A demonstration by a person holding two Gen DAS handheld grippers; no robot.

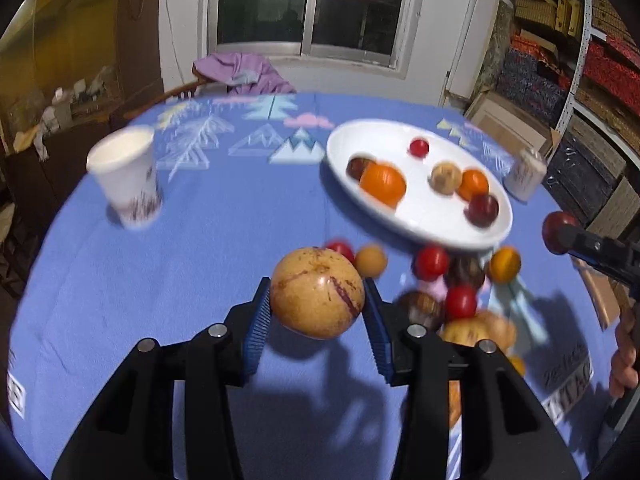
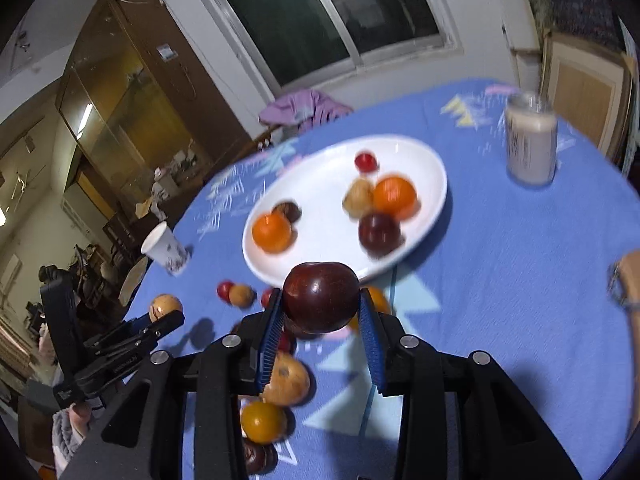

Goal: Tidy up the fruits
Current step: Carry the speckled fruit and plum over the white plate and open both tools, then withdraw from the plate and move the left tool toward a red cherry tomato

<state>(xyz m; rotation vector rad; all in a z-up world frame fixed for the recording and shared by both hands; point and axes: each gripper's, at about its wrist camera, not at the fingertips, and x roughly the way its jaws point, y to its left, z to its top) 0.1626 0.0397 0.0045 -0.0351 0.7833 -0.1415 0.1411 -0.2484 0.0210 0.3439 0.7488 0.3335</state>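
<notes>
My left gripper [image 1: 317,300] clamped on a tan streaked melon [image 1: 317,293] above the blue tablecloth [image 1: 160,280], my right gripper [image 2: 320,320] pinching a dark plum [image 2: 321,297], white plate [image 2: 320,256] beyond holding six fruits, two oranges [image 2: 272,232] among them, two cups [image 1: 128,176], loose fruit pile [image 1: 460,292] beside the plate

Two cups [image 1: 126,178] — one plate [image 1: 424,228] — six fruits.

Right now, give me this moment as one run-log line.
left gripper: shut on yellow melon | right gripper: shut on dark plum | both held above tablecloth | plate: six fruits
</notes>
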